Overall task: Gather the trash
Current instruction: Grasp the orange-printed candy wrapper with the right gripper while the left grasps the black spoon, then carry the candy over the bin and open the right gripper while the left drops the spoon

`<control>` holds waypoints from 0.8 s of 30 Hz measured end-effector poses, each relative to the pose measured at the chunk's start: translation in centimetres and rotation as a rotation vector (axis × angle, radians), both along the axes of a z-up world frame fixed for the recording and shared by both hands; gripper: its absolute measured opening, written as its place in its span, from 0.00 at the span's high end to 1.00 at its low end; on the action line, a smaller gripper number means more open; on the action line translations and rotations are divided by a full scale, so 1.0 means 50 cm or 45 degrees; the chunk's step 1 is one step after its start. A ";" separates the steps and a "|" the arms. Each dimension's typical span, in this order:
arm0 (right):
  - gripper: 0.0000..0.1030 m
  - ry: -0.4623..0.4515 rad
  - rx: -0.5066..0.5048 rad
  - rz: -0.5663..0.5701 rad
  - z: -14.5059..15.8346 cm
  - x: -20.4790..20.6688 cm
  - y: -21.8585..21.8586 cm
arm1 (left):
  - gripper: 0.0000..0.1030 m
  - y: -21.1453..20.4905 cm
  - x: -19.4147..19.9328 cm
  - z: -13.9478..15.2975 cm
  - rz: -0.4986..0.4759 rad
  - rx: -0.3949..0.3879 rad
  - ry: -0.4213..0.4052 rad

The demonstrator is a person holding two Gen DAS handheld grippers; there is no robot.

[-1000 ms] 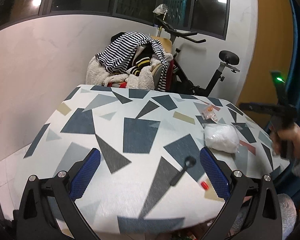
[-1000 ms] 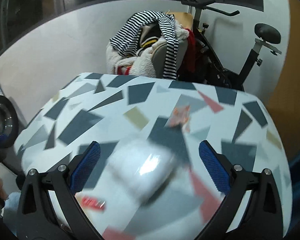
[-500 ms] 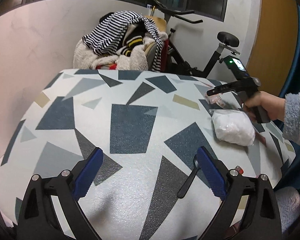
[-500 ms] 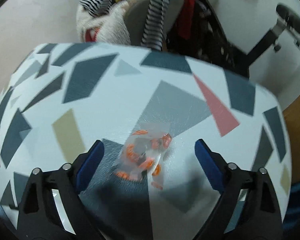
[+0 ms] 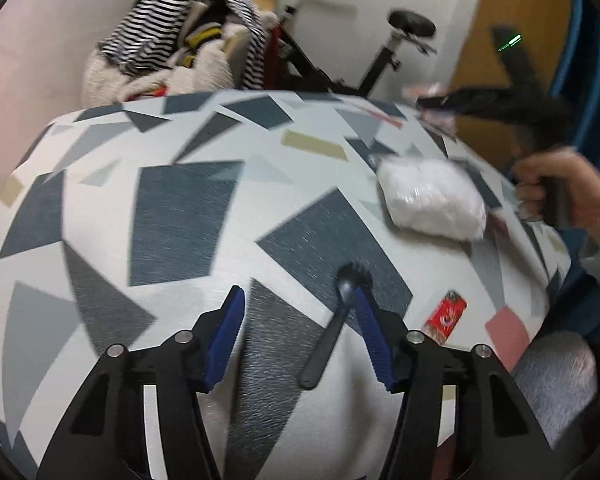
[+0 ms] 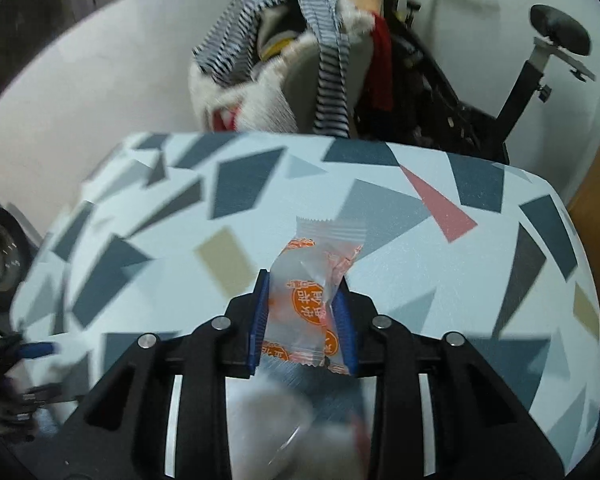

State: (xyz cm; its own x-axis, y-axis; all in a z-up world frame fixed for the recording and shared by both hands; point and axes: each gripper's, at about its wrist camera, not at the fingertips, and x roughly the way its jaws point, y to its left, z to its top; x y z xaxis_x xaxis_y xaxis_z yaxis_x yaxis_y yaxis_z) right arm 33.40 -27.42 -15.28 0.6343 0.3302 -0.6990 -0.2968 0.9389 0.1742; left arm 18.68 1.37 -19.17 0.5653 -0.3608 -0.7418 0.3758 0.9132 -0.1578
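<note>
Right gripper (image 6: 302, 312) closing, pads pinching wrapper (image 6: 312, 280) at frame centre, lifted for disposal. Left gripper (image 5: 300, 324) half-wide, closing round black spork (image 5: 332, 328) lying lower centre on table (image 5: 180, 208); white bag (image 5: 432, 198) right.

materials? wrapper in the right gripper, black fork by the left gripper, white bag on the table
Wrapper: thin translucent plastic film, glossy, orange print, crimped serrated end.
Black fork: looks like moulded plastic, matte, one piece; blurred.
White bag: clear shiny plastic over something white, by the glare; contents unclear.
</note>
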 end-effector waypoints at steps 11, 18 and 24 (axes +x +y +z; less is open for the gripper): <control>0.68 -0.035 0.084 0.000 0.015 -0.237 0.004 | 0.66 -0.088 -0.006 -0.042 -0.124 0.245 0.000; 0.68 -0.025 0.142 0.000 -0.005 -0.315 0.003 | 0.72 -0.079 0.005 -0.043 -0.108 0.209 0.017; 0.68 -0.011 0.192 0.001 -0.008 -0.342 0.007 | 0.86 -0.050 0.006 -0.044 -0.044 0.122 0.040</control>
